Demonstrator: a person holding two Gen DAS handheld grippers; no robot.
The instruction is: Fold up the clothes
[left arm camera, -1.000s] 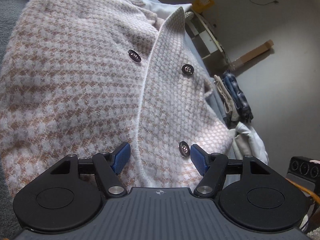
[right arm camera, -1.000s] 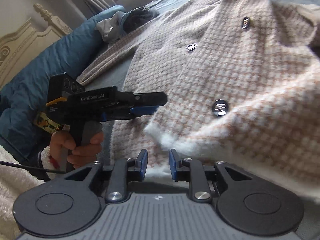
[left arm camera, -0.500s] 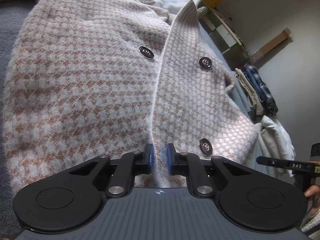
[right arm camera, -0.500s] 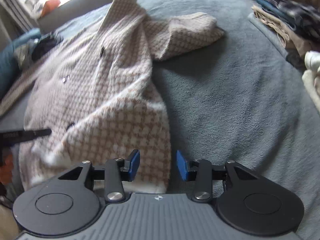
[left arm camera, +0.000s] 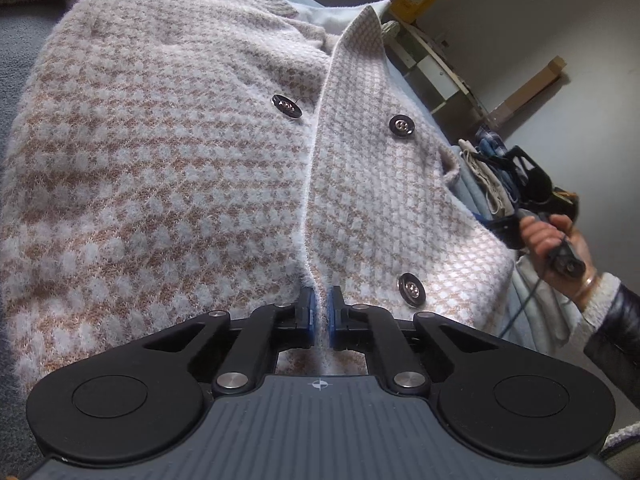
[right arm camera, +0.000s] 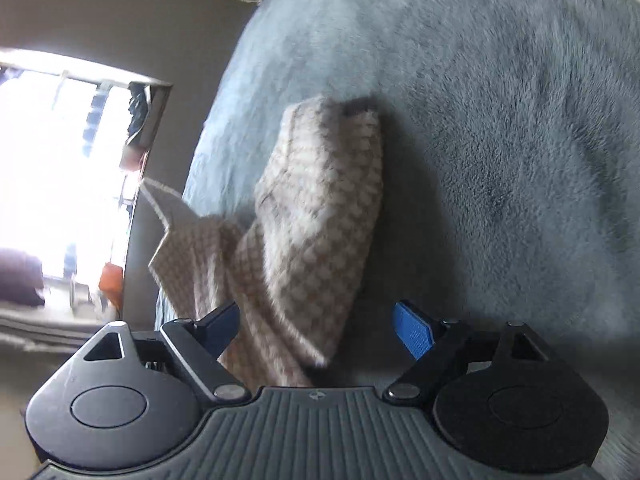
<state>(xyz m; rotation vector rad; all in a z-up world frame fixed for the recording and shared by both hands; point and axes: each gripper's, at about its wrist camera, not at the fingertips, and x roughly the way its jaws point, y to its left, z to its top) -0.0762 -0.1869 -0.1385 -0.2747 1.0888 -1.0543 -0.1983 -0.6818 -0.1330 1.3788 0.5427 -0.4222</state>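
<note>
A fuzzy pink-and-white houndstooth coat (left arm camera: 168, 152) with dark buttons (left arm camera: 401, 125) lies spread on the bed. My left gripper (left arm camera: 319, 305) is shut on the coat's white front edge near the hem, beside the lowest button (left arm camera: 411, 287). In the right wrist view the coat's sleeve (right arm camera: 320, 208) lies bent on the blanket. My right gripper (right arm camera: 318, 320) hovers over it, jaws opening wide; sleeve cloth lies between them, nearer the left pad, with no pad pressing on it. The right gripper (left arm camera: 532, 184) also shows at the right of the left wrist view, held in a hand (left arm camera: 548, 236).
A grey-blue fleece blanket (right arm camera: 500, 120) covers the bed. A pile of folded clothes (left arm camera: 488, 168) sits past the coat's right edge, with a white shelf frame (left arm camera: 432, 68) by the wall behind. A bright window (right arm camera: 52, 180) fills the left of the right wrist view.
The left jaws closed onto the coat's front edge. The right gripper left the hem, swung across to the sleeve while rolling, and its jaws spread wide.
</note>
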